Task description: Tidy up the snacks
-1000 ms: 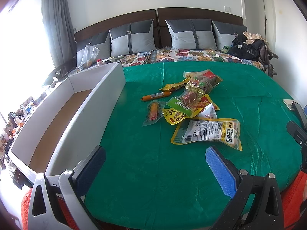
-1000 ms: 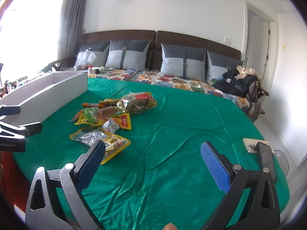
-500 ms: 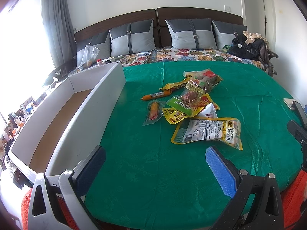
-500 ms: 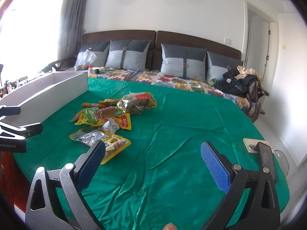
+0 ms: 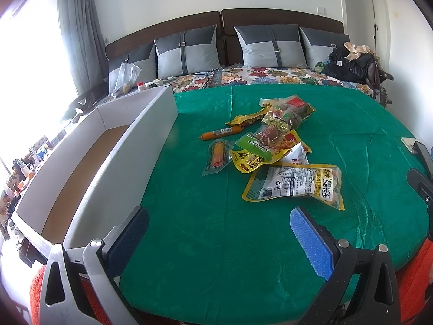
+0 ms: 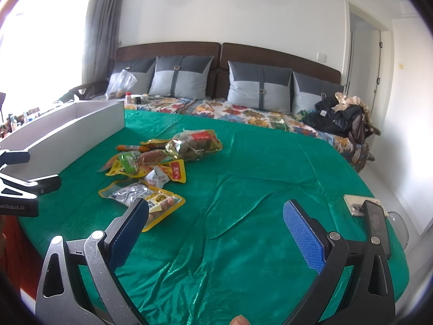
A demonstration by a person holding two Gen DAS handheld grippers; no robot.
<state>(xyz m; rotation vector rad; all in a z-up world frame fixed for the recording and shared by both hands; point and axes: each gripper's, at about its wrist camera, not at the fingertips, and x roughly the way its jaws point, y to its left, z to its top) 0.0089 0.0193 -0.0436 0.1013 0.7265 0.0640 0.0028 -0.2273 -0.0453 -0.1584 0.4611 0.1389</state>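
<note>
Both tools empty above the green cloth

My left tool (image 5: 219,233) and right tool (image 6: 216,224) gaped wide; the snack pile (image 5: 270,146) lay ahead of them, the white box (image 5: 116,162) left of it.

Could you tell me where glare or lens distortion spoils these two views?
Left wrist view: the window is blown out white, and the fisheye bows the white box. Right wrist view: window glare at upper left; sheen on the green cloth.
</note>
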